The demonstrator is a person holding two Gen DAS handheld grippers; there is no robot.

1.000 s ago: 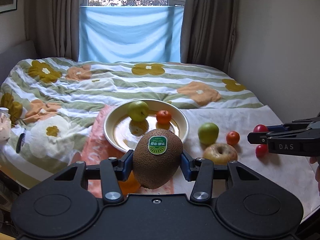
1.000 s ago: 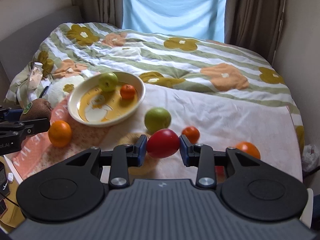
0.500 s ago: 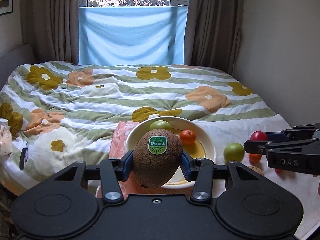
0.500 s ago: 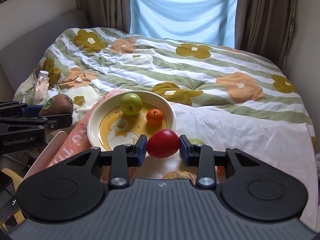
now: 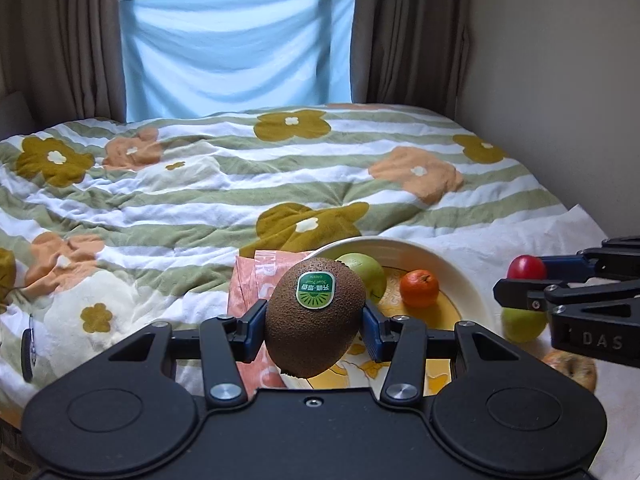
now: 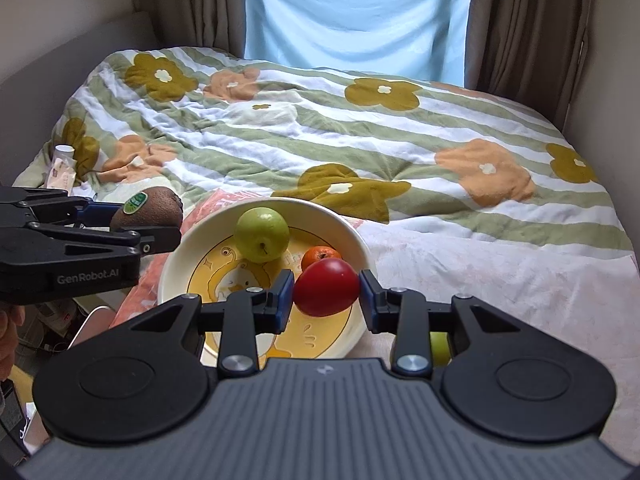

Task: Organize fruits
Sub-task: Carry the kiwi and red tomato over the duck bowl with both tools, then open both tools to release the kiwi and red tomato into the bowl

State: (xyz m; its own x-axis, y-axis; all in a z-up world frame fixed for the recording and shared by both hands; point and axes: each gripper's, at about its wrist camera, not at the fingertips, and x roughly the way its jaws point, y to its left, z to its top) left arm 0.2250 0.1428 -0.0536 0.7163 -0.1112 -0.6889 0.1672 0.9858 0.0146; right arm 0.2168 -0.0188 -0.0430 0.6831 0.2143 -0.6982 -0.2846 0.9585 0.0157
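Observation:
My left gripper point(image 5: 315, 320) is shut on a brown kiwi point(image 5: 316, 320) with a green sticker and holds it above the near left side of the cream bowl point(image 5: 460, 264). My right gripper point(image 6: 326, 294) is shut on a red fruit point(image 6: 326, 287) and holds it over the bowl point(image 6: 176, 256). A green apple point(image 6: 262, 234) and a small orange point(image 6: 320, 255) lie in the bowl. The left gripper with the kiwi point(image 6: 148, 212) shows at the left of the right wrist view. The right gripper with the red fruit point(image 5: 526, 267) shows at the right of the left wrist view.
The bowl sits on a floral quilt point(image 6: 360, 140) over a pink cloth point(image 5: 250, 280). Another green apple point(image 5: 520, 324) and a brownish apple point(image 5: 572, 366) lie on the white sheet point(image 6: 500, 276) right of the bowl. A wall stands on the right.
Both grippers have moved forward towards the bowl with their fruit. The right gripper's red fruit now hangs over the bowl. The loose fruit on the sheet has slid mostly out of view.

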